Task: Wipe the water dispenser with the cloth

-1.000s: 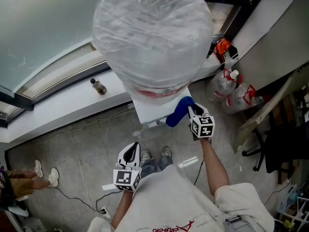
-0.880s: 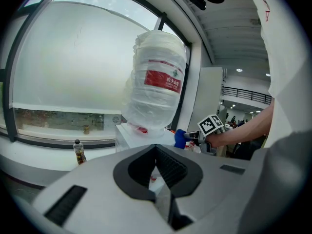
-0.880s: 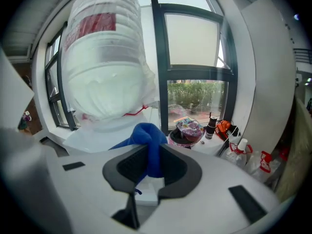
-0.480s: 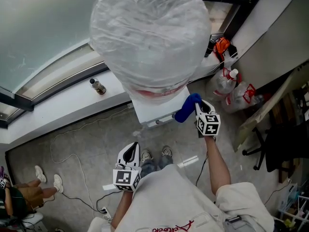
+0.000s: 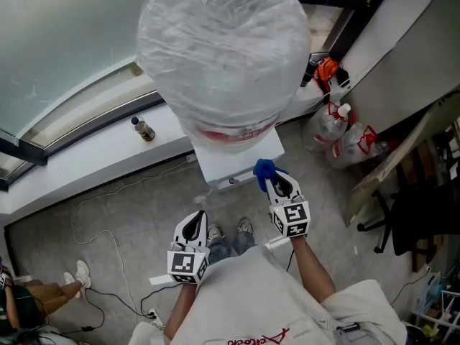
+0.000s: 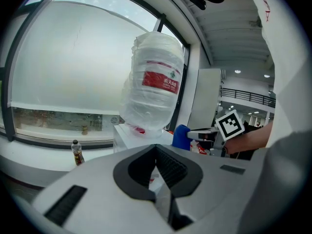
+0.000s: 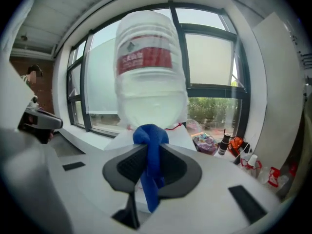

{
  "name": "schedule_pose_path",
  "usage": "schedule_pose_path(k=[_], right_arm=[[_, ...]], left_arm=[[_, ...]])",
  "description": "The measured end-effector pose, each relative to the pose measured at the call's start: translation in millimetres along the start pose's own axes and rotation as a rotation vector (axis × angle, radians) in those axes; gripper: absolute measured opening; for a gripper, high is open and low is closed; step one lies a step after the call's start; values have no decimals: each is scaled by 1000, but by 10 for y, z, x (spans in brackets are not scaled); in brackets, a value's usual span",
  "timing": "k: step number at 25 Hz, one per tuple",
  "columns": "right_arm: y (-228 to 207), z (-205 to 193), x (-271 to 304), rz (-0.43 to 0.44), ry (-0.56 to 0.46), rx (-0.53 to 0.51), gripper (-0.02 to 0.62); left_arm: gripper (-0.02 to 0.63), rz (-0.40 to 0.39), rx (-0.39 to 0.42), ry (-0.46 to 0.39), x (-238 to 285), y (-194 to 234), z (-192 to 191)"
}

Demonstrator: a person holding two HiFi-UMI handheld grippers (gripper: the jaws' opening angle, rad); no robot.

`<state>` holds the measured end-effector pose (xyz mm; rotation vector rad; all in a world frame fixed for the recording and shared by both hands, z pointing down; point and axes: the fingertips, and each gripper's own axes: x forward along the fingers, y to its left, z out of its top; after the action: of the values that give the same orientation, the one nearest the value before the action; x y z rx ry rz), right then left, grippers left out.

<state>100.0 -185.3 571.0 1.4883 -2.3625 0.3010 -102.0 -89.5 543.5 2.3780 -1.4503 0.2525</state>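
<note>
Drawn back toward me and to the left, my right gripper (image 5: 276,184) has carried the cloth (image 5: 263,169) off the right side of the water dispenser (image 5: 224,162) and round to its near right corner. Nearer still, my left gripper (image 5: 195,228) hangs low over the floor where it was, well apart from the machine. Its fingers (image 6: 171,167) are closed together with nothing between them.

My right fingers (image 7: 125,167) are clamped tight on the blue cloth (image 7: 149,156). A bunched knot of it stands out past the tips and a tail hangs down toward me. In the head view that knot lies at the near edge of the dispenser's white top, touching it or just above; I cannot tell which.

Beyond it stands the big water bottle (image 5: 226,60), wrapped in clear plastic and covering most of the top. I judge the right side has had its stroke and the pass is turning onto the near edge and front. The next stroke probably wants the knot pressed flat and run left along that edge. The far part of the top under the bottle will be awkward to reach.
</note>
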Motion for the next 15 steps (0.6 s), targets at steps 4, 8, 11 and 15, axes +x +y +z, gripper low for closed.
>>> schedule_pose_path(k=[4,8,11,15], right_arm=[[689,-42,6,147,-2,3,80],[1308,-163,91,284,18,-13,80],[1588,-251,235,344,37,-26,78],[1787,-352,439,385,75,-54,79]], left_arm=[[12,3,1,-5,-19,12,-2],[12,16,2,-13,-83,28,-16],[12,35,-1,-14,-142,77,-31],[12,66,-6,-13,-243,179,-42]])
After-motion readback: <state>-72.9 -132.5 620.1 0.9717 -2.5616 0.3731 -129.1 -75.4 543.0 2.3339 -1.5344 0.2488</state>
